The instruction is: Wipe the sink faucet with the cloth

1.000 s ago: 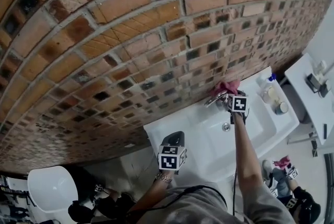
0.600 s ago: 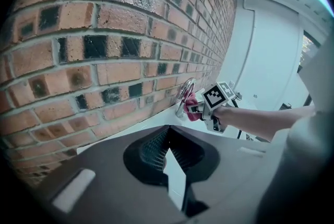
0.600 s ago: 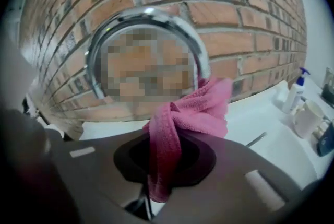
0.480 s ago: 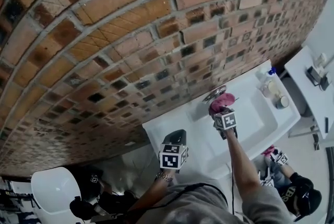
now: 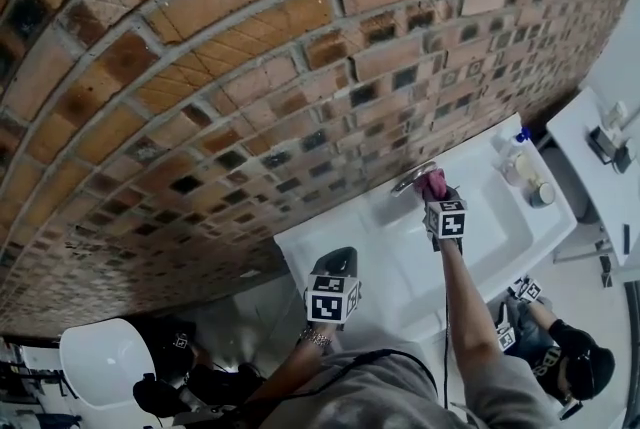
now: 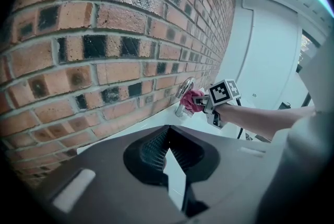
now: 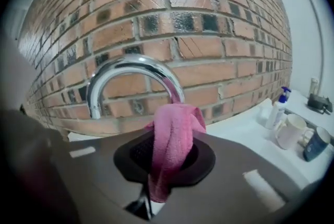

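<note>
- The white sink (image 5: pixel 400 267) in front of me runs along the brick wall (image 5: pixel 250 67).
- A chrome faucet (image 7: pixel 130 69) stands arched at its back edge, close to the bricks.
- On the sink's flat right end stand a blue-topped pump bottle (image 7: pixel 277 108), a white mug (image 7: pixel 291 131) just beside it, and a dark blue mug (image 7: pixel 317 143).
- Past that end, a separate white table (image 5: pixel 585 187) carries small dark items I cannot make out.

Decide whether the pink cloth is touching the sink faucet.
Touching. The left gripper view shows the pink cloth pressed against the sink faucet with no gap; in the right gripper view it covers the spout's end.
</note>
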Demonstrator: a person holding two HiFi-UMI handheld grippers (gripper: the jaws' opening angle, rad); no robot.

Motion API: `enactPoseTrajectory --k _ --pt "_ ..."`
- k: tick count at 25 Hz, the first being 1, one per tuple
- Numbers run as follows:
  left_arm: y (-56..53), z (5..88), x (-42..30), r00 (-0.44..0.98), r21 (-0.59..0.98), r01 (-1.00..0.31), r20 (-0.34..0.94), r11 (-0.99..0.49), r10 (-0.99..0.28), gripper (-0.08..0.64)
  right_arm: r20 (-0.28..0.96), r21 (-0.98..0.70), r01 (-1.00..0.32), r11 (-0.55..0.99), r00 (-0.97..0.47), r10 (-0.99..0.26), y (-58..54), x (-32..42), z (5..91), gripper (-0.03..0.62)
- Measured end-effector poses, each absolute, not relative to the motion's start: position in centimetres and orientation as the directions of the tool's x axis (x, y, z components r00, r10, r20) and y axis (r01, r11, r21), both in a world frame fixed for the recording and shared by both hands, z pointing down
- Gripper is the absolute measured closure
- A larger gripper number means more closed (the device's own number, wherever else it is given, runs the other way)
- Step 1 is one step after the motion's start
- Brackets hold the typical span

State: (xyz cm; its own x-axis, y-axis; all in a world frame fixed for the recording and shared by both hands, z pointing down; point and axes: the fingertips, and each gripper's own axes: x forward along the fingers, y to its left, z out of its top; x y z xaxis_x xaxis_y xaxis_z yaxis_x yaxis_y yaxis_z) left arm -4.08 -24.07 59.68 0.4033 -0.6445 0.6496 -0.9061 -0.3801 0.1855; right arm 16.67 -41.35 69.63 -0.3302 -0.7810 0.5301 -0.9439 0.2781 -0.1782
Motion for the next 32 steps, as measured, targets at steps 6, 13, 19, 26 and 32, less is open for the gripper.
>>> enactPoseTrajectory --k 6,13,19,26,32 --pt "-24.0 59.8 -4.2 0.407 0.193 -0.905 0.651 -0.379 -0.641 0.541 0.615 -0.103 -0.994 -0.039 -0.033 -0.787 -40.7 28.0 71.2 0.56" --pt "-24.1 60.3 -2.5 0.432 0.198 -0.889 0.659 -0.412 -0.616 0.541 0.707 -0.165 -0.982 0.092 -0.183 -0.683 -38.2 26.0 76.5 0.56" --pt "-24.2 60.5 -1.8 0.436 0.192 -0.885 0.666 -0.425 -0.605 0.541 0.681 -0.204 -0.914 0.35 -0.389 -0.62 -36.3 15.5 76.7 0.56" --pt "-24.4 60.8 -3.0 0.416 0.192 -0.897 0.671 -0.398 -0.614 0.541 0.631 -0.149 -0.954 0.261 -0.295 -0.717 -41.3 21.6 71.4 0.56" --pt "-24.2 61.2 -3.1 0.42 0.215 -0.898 0.675 -0.383 -0.606 0.541 0.68 -0.088 -0.958 0.274 -0.258 -0.686 -44.4 23.0 72.9 0.56"
